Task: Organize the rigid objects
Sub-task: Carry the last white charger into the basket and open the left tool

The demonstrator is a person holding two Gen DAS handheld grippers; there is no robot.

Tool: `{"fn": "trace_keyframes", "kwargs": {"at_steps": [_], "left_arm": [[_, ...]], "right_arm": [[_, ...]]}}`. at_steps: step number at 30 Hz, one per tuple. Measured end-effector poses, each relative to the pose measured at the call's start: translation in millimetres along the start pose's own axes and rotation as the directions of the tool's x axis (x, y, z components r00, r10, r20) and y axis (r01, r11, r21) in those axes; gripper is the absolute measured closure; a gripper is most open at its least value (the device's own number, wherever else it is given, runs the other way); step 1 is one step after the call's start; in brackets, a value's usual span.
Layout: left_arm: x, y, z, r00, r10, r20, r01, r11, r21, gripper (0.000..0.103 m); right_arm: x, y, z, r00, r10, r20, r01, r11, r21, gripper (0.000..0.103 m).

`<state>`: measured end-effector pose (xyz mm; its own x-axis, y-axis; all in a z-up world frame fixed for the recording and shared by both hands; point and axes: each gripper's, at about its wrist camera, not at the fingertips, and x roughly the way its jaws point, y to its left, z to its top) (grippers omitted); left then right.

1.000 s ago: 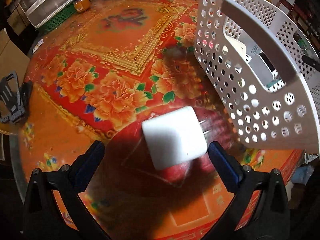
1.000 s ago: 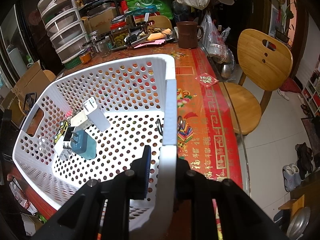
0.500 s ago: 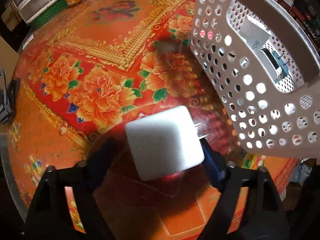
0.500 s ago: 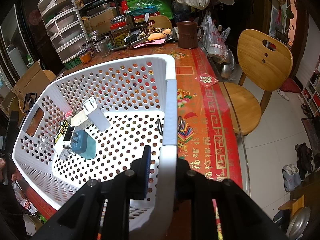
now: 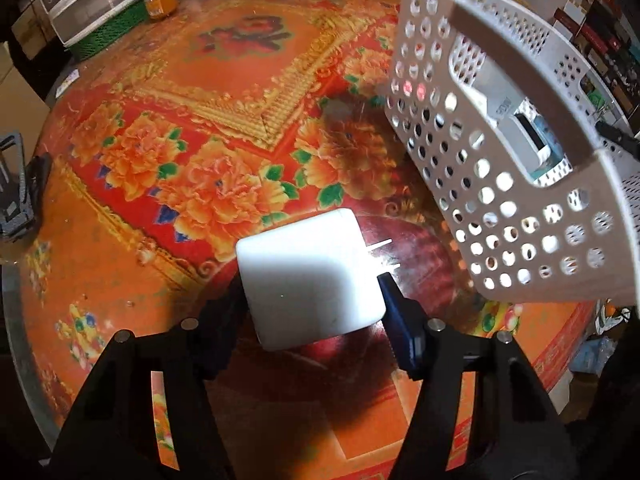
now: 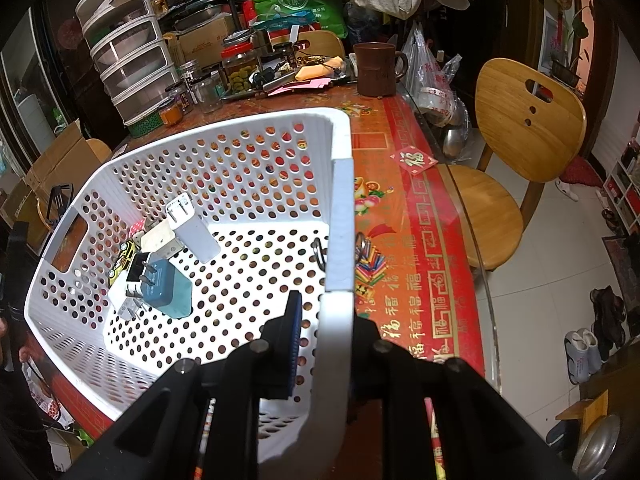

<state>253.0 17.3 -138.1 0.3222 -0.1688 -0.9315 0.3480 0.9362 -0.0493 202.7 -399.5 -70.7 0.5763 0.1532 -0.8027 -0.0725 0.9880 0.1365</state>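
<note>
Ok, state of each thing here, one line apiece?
white charger: on the table, prongs out, between the left gripper's closing jaws
left gripper: closing around the charger
right gripper: shut on the basket wall
basket: tipped, chargers piled at its low end
blue charger: lying in the basket

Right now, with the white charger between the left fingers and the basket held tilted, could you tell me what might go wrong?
1. The left gripper is closing on the smooth white charger; it looks skewed between the fingers, so it may twist or slip.
2. Its prongs point toward the white basket and could catch a hole.
3. The right gripper pinches only the basket's rim; a bump may shift the chargers inside.
</note>
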Motion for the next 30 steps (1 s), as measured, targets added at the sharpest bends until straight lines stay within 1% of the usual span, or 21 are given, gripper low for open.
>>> {"fn": "trace_keyframes", "kwargs": {"at_steps": [5,8,12,15,18,21,23,26,30], "left_arm": [[-30.6,5.7,3.4,0.998,0.006,0.060,-0.005,1.000,-0.017,0.043],[-65.9,1.1,13.6,0.992,0.014,0.124,-0.013,1.000,-0.006,0.042],[-112.8,-26.8,34.7,0.979,0.009,0.204,-0.019,0.999,0.048,0.042],[-128.5,-59.9,55.3,0.976,0.007,0.219,-0.031,0.993,0.110,0.042],[-124.8,-98.3,72.8,0.981,0.007,0.192,-0.042,0.984,0.176,0.042],[-101.4,-136.9,88.1,0.992,0.007,0.124,-0.037,0.969,0.243,0.042],[-84.9,-154.8,97.7,0.996,0.012,0.085,-0.034,0.964,0.263,0.042],[-57.2,-166.7,111.3,0.998,0.055,0.039,-0.063,0.964,0.259,0.042],[-26.6,-169.7,124.5,0.995,0.096,-0.024,-0.087,0.963,0.255,0.042]], "right_arm": [[-0.1,0.2,0.1,1.000,0.000,0.000,0.000,1.000,-0.001,0.086],[0.7,0.3,-0.8,1.000,-0.001,-0.001,0.001,1.000,-0.004,0.086],[0.8,0.3,-0.7,1.000,-0.001,0.000,0.001,1.000,-0.004,0.086],[1.5,0.2,-1.4,1.000,0.002,0.001,-0.002,1.000,-0.002,0.086],[1.8,0.2,-1.3,1.000,0.003,0.002,-0.003,1.000,-0.001,0.086],[1.9,0.1,-1.2,1.000,0.004,0.002,-0.004,1.000,0.000,0.086],[1.9,0.0,-1.2,1.000,0.004,0.002,-0.004,1.000,0.000,0.086],[2.0,0.0,-1.2,1.000,0.003,0.002,-0.003,1.000,-0.001,0.086],[2.2,0.3,-0.7,1.000,0.003,0.001,-0.003,1.000,-0.001,0.086]]}}
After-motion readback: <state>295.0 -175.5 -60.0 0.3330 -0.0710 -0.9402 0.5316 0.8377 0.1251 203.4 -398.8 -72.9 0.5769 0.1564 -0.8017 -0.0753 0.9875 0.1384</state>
